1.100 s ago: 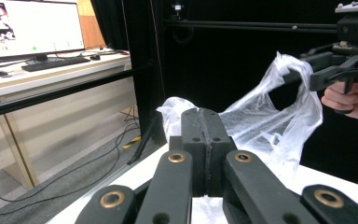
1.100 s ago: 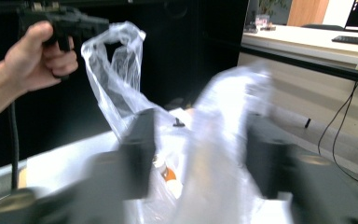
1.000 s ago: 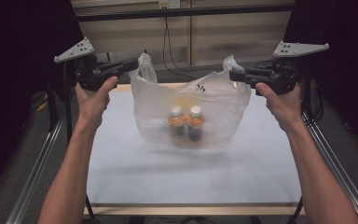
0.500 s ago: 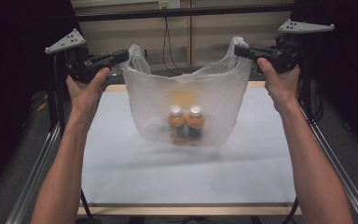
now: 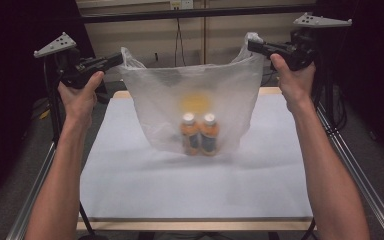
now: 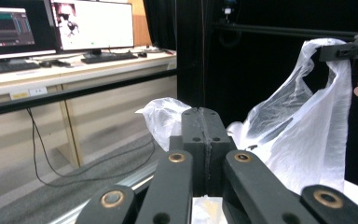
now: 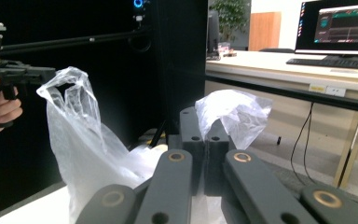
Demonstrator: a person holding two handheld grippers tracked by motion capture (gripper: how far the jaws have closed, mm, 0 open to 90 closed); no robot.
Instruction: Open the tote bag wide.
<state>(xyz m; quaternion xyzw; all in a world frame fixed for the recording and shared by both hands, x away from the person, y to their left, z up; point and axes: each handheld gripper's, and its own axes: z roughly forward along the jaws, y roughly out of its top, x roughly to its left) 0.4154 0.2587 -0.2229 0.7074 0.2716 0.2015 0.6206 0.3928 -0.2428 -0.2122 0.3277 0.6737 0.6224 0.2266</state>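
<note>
Plainly, a thin translucent plastic bag (image 5: 195, 107) hangs stretched between the two grippers above the white table (image 5: 195, 195), and everything else can be placed against that bag. The left gripper (image 5: 116, 59) is at the bag's upper left corner, held up by the person's left hand (image 5: 80, 97), with its jaws pressed together on the left handle of the bag; in the left gripper view the jaws meet with no gap and a crumpled tuft of plastic (image 6: 165, 116) stands up just behind their tips. The right gripper (image 5: 252, 46) is at the bag's upper right corner, held by the right hand (image 5: 292, 80), and its jaws are likewise clamped together on the right handle, whose bunched plastic (image 7: 233, 114) pokes up beside the jaw tips in the right gripper view. The right gripper sits a little higher than the left, so the bag's top edge slopes up toward the right.

Inside the bag, low at its middle, two bottles (image 5: 200, 134) with white caps and orange bodies stand side by side, touching each other. Above them through the plastic is a blurred yellow patch (image 5: 195, 101); what it is cannot be told. The bag's bottom is close over the table, with a faint shadow under it; whether it touches the surface cannot be told.

Behind the bag a black bar (image 5: 195, 12) runs across.
</note>
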